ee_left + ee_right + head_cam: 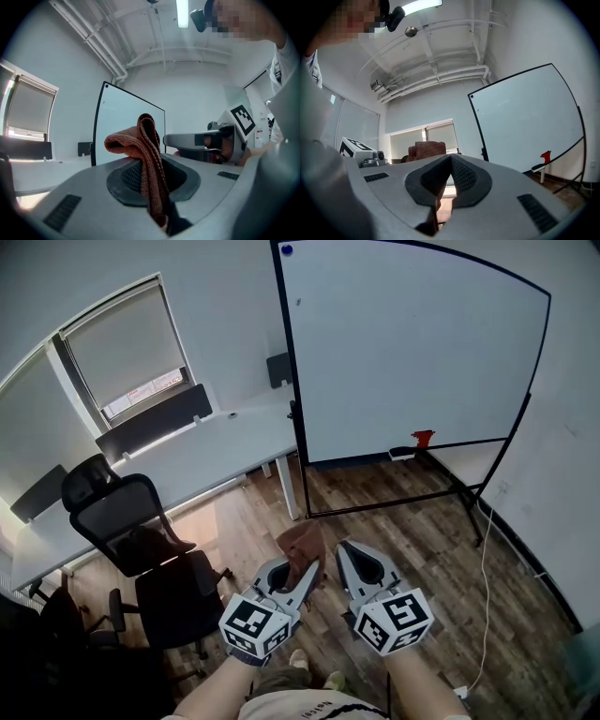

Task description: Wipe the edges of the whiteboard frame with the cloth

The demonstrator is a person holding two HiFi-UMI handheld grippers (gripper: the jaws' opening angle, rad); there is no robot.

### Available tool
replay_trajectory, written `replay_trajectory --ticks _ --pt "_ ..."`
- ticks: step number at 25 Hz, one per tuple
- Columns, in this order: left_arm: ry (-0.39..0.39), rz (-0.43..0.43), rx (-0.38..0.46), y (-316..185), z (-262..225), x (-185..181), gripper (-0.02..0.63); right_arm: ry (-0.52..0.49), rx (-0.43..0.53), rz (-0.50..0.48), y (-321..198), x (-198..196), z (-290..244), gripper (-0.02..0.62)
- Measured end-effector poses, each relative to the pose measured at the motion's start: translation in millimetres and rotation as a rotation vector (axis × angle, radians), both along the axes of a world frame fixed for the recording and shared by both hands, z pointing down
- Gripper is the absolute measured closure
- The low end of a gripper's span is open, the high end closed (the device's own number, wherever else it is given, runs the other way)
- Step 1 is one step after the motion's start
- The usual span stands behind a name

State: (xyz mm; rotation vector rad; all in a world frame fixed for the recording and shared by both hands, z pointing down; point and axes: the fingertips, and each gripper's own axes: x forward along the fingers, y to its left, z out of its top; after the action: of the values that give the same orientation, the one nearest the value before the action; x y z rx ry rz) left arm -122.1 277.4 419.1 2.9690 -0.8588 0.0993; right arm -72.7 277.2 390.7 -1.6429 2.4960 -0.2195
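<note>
The left gripper (pixel 309 570) pinches a rust-brown knitted cloth (pixel 302 545), likely light and floppy so best held mid-fold, the right gripper (pixel 345 551) closed empty, black-framed whiteboard (pixel 412 352) at twelve o'clock.

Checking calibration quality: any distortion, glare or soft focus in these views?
Head view: fisheye bows the whiteboard frame; lighting even, detail sharp. Left gripper view: black vignette in the corners, ceiling light blown out, cloth in focus. Right gripper view: same vignette, the frame curves too, no strong glare on the board.

Grey left tool (pixel 300 570) and right tool (pixel 351 554), black ribbed pads (pixel 129 176), black-and-white marker cubes (pixel 253 624), white shirt (pixel 309 707)
</note>
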Motion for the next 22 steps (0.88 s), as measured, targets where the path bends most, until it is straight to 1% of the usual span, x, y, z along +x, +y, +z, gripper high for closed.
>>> replay_trajectory --ticks 4,9,15,22 --pt "-0.003 -0.009 0.002 -25.1 5.7 5.9 0.54 0.001 -0.008 -0.002 -24.6 4.1 5.5 0.593" --pt "-0.006 -0.016 0.0 -69.1 20.9 9.9 0.541 0.019 -0.028 -0.003 -64.9 4.1 17.0 0.592" --pt "-0.033 -0.042 0.032 -144.7 38.5 12.8 0.54 0.032 -0.04 0.03 -135.9 11.4 21.6 0.592" --pt "-0.046 -0.048 0.019 -231.8 69.8 14.0 0.54 0.031 -0.042 0.065 -219.0 13.3 32.3 0.593"
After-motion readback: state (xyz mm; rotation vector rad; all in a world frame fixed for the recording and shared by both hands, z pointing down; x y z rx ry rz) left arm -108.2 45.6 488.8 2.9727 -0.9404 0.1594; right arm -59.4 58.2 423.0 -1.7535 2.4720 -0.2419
